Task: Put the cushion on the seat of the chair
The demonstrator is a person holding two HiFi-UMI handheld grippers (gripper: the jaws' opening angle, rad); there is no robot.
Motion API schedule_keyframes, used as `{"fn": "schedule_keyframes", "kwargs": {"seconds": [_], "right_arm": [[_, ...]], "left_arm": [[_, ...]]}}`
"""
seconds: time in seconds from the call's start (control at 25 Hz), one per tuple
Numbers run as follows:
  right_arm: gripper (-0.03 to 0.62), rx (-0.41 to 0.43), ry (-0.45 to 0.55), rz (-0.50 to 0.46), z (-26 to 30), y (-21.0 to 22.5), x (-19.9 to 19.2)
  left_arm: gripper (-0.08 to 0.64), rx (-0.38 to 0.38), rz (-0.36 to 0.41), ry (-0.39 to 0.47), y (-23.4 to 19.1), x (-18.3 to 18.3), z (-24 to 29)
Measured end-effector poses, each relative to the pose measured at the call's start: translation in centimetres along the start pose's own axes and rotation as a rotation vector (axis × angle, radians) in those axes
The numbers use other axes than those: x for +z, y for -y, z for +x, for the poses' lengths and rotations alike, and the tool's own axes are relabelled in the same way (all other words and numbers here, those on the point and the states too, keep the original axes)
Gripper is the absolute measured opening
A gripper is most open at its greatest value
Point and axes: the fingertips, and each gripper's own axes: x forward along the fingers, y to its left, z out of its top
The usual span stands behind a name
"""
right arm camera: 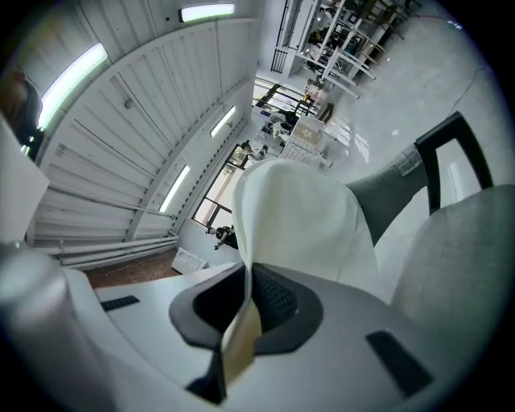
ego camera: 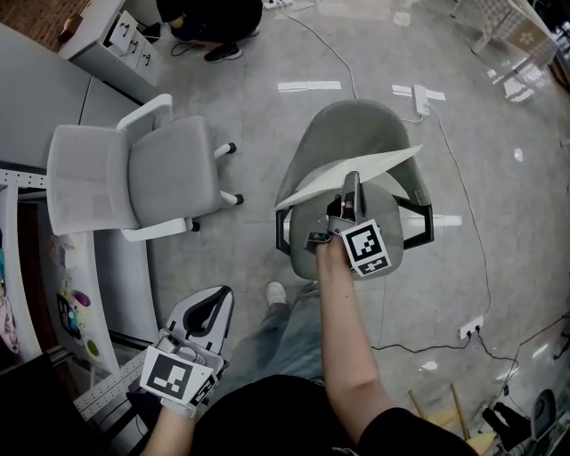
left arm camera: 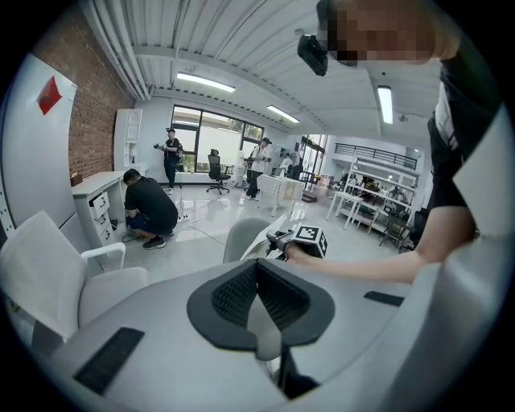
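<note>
The grey chair [ego camera: 356,129] with a rounded back and black armrests stands mid-floor in the head view. My right gripper [ego camera: 350,191] hovers over its seat [ego camera: 301,254], shut on the edge of a thin white cushion [ego camera: 356,174]. The cushion hangs tilted above the seat, in front of the backrest. In the right gripper view the cushion [right arm camera: 298,217] rises from between the pads of the right gripper [right arm camera: 245,278], with the seat [right arm camera: 467,257] beside it. My left gripper [ego camera: 209,312] is held low at the left, shut and empty; its own view shows the left gripper [left arm camera: 257,269] facing the chair [left arm camera: 241,237].
A light grey office chair [ego camera: 142,174] with white arms stands to the left, beside a desk [ego camera: 36,98]. A person crouches [ego camera: 214,22] by a drawer cabinet [ego camera: 125,40] at the top. Cables and a power strip [ego camera: 420,96] lie on the floor right of the chair.
</note>
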Motion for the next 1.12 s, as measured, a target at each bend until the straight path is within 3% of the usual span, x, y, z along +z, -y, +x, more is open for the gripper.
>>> {"fn": "schedule_keyframes", "kwargs": {"seconds": [0.48,0.72,0.84,1.12], "right_arm": [[0.031,-0.062,0.075,0.106,-2.0,1.9,-1.4],[0.031,-0.114,0.152,0.222,-3.2,4.7,-0.7],[0.031,-0.141,0.200,0.327,-3.5,6.6,-0.2],[0.031,-0.132,0.289,0.484,-3.1,8.4,1.0]], "left_arm": [[0.012,-0.011,-0.004,-0.015,0.2,-0.9,-0.2],[0.012,-0.018,-0.002,-0.019,0.1,-1.3,-0.5],[0.012,-0.018,-0.005,-0.028,0.0,-1.7,-0.5],[0.012,-0.027,-0.010,-0.033,0.0,-2.2,-0.3]]}}
